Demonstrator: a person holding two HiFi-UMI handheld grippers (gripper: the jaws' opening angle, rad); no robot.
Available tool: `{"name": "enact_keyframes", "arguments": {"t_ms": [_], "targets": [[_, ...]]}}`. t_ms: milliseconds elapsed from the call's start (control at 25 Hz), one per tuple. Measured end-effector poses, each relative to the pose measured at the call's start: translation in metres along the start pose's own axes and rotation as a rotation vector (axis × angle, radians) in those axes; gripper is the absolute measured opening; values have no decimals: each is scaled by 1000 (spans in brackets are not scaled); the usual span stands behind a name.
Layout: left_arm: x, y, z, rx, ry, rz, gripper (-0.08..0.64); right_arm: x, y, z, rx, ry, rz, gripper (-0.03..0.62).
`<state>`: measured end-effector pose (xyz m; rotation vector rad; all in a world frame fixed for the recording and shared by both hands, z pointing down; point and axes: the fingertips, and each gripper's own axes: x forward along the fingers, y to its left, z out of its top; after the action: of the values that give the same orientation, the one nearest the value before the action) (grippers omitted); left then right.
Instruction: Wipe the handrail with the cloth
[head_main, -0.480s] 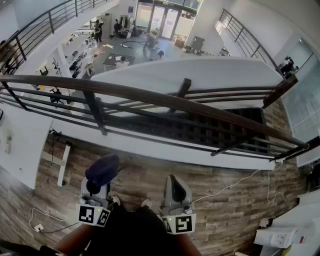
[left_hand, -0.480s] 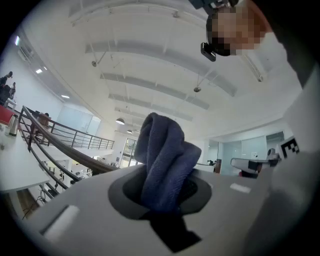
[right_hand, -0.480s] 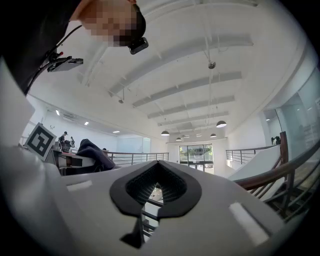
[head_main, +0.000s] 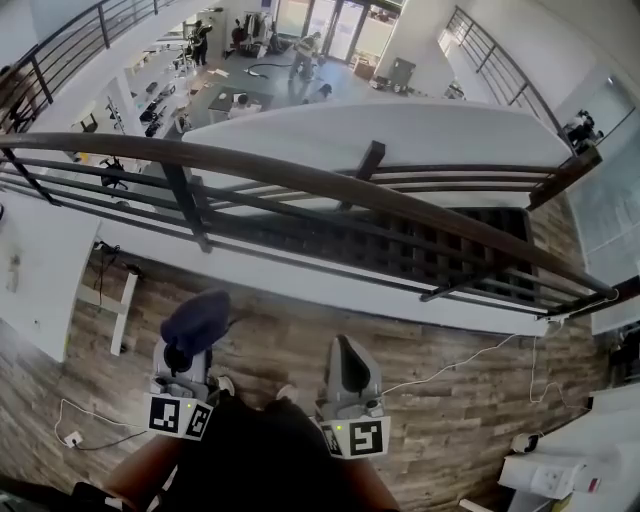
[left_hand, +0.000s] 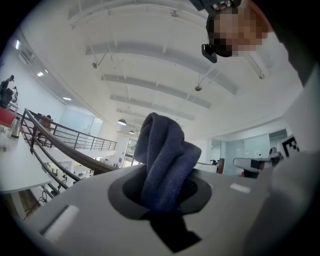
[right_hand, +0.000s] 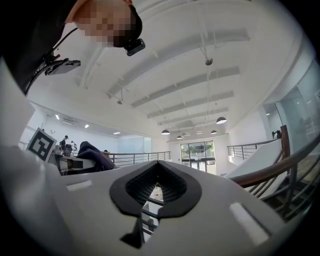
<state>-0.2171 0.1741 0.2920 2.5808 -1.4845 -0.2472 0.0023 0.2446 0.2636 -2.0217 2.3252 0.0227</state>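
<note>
While the left claw (head_main: 188, 352) is clamped tight on a bunched dark blue cloth (head_main: 197, 318) that sticks up out of its jaws, the right claw (head_main: 341, 345) is closed with nothing between its pads. Both claws hang side by side over the wood floor (head_main: 450, 400), apart from the dark handrail (head_main: 300, 178) ahead, and the cloth is clear of it.

Plain dark navy-blue woven cloth (left_hand: 165, 160). Dark brown rounded wooden handrail (head_main: 300, 175) on black metal posts (head_main: 187, 205). Pale grey left gripper (head_main: 188, 352) and right gripper (head_main: 343, 348) bear black-and-white square markers. Streaky grey-brown plank floor (head_main: 470, 400).
</note>
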Motion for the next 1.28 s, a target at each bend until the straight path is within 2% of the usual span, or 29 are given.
{"name": "enact_keyframes", "arguments": {"t_ms": [240, 440, 560, 680, 800, 880, 960, 1120, 1280], "targets": [[9, -5, 7, 19, -27, 49, 78, 1, -27, -1, 53, -15, 23, 2], [19, -19, 5, 11, -33, 86, 78, 14, -29, -21, -55, 98, 144, -2], [29, -24, 4, 10, -42, 89, 78, 24, -28, -19, -70, 78, 193, -2], [43, -19, -3, 23, -25, 71, 78, 33, -30, -18, -74, 73, 200, -2], [63, -2, -5, 35, -16, 67, 77, 47, -39, -33, -74, 129, 156, -2], [80, 12, -6, 28, -17, 72, 77, 62, -49, -52, -37, 193, 119, 2], [98, 25, -4, 30, -15, 59, 77, 77, -53, -59, -4, 205, 111, 2], [129, 61, 3, 58, -33, 42, 77, 112, -39, -59, -44, 206, 138, 2], [156, 113, 9, 93, -40, 110, 78, 151, -13, -47, -34, 184, 182, 2]]}}
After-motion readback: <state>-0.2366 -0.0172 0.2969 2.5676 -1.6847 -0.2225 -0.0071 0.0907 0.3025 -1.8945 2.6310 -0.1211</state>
